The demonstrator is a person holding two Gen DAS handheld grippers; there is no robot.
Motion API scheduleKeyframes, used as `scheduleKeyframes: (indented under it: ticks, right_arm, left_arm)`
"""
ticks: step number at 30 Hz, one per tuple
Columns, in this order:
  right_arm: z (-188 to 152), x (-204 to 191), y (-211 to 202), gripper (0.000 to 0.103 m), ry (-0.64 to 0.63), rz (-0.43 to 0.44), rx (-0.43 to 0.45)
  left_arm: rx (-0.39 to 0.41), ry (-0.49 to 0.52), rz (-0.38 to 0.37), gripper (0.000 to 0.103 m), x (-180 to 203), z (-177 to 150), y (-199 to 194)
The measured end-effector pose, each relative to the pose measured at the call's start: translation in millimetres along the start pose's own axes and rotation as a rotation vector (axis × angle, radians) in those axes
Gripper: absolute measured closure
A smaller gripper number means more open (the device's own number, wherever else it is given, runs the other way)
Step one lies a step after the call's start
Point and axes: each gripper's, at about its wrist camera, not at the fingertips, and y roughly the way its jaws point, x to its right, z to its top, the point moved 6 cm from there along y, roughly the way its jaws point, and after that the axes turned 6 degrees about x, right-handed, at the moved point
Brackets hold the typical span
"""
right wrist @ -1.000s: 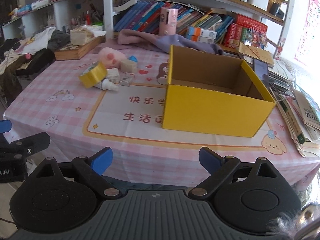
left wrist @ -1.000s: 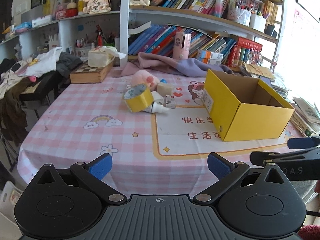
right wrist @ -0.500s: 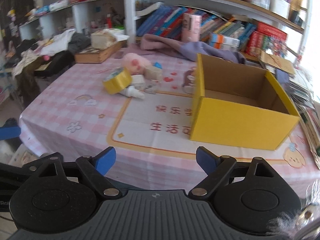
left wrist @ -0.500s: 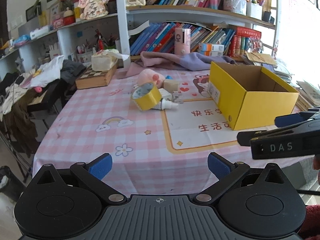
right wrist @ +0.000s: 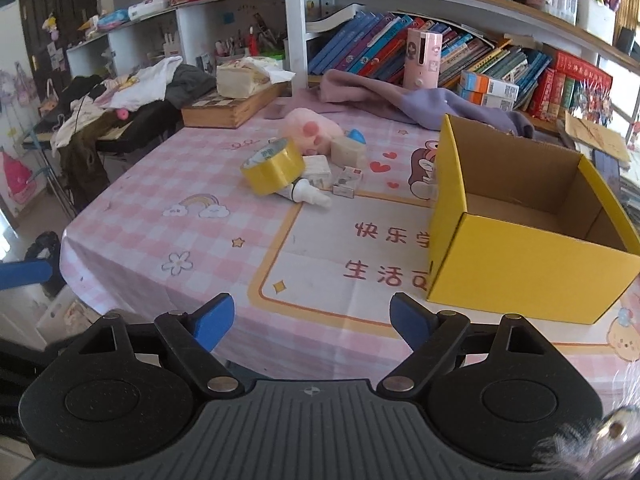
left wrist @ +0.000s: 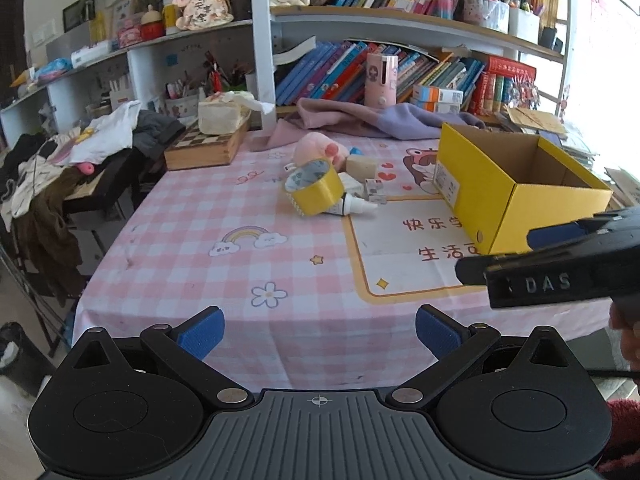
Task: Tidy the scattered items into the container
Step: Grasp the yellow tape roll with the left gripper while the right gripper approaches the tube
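Observation:
An open yellow cardboard box (left wrist: 520, 184) (right wrist: 532, 248) stands on the right of the table, empty inside. Left of it lies a cluster: a yellow tape roll (left wrist: 314, 188) (right wrist: 272, 166), a white dropper bottle (left wrist: 354, 206) (right wrist: 310, 196), a pink plush toy (left wrist: 320, 154) (right wrist: 310, 132), a beige block (left wrist: 362, 166) (right wrist: 348, 150) and small white boxes (left wrist: 376, 191) (right wrist: 348, 180). My left gripper (left wrist: 318, 334) is open and empty, short of the table's front edge. My right gripper (right wrist: 312, 320) is open and empty above the front edge; its side shows in the left wrist view (left wrist: 552, 264).
A pink checked cloth covers the table (left wrist: 240, 248). At the back lie a wooden chess box (left wrist: 204, 148) with a tissue pack, a purple garment (left wrist: 360, 120) and a pink canister (left wrist: 382, 80). Bookshelves stand behind. Clothes pile on a rack at left (left wrist: 80, 148).
Both grippers have drawn back and swung left, so the table looks farther off. The right gripper now fills more of the left wrist view. The items have not moved.

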Motion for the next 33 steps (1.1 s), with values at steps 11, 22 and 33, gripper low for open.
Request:
scheduleKeyframes:
  ticks: [11, 22, 33]
  right_arm:
    - [30, -1, 41, 0.018, 0.018, 0.013, 0.012]
    - [65, 14, 88, 0.017, 0.031, -0.008, -0.005]
    - [84, 23, 135, 0.037, -0.031, -0.002, -0.049]
  left_arm:
    - [0.016, -0.005, -0.038, 0.0, -18, 24, 34]
    - [-0.021, -0.002, -0.023, 0.0, -30, 54, 89]
    - [-0.087, 0.01, -0.017, 0.001, -37, 74, 153]
